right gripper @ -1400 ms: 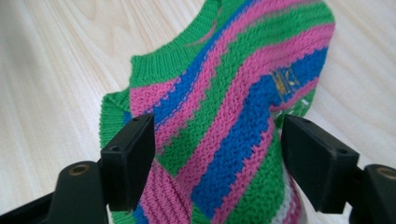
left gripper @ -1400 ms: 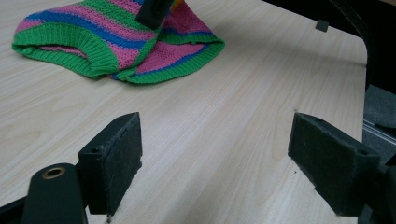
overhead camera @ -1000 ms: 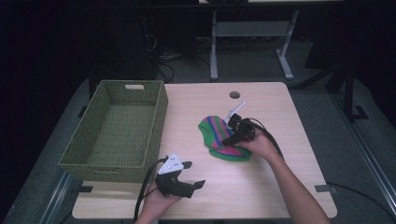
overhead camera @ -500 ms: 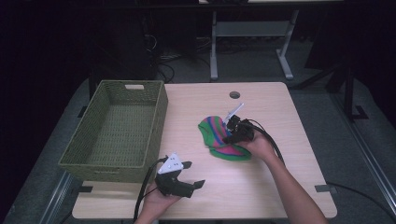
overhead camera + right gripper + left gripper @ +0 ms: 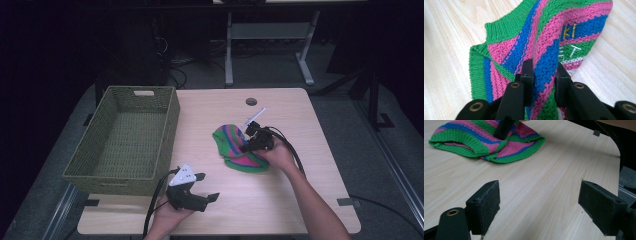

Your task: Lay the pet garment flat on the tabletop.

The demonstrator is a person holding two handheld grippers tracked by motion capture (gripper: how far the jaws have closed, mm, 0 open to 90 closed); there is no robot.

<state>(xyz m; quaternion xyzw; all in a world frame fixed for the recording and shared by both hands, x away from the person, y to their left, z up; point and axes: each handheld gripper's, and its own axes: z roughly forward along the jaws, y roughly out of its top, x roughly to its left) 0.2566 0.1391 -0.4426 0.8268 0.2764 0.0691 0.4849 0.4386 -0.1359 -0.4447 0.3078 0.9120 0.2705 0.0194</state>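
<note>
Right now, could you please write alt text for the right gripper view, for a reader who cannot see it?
The right gripper pinches a raised fold of a knitted garment striped in green, pink and blue, its jaws having just closed on the fold. The garment lies on a pale wooden table, with some stitched lettering near the fold.

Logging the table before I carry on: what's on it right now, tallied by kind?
Striped knitted garment, pinched in the right gripper: 1
Green woven basket: 1
Handheld grippers, counting the left gripper with its jaws apart: 2
Total: 4
</note>
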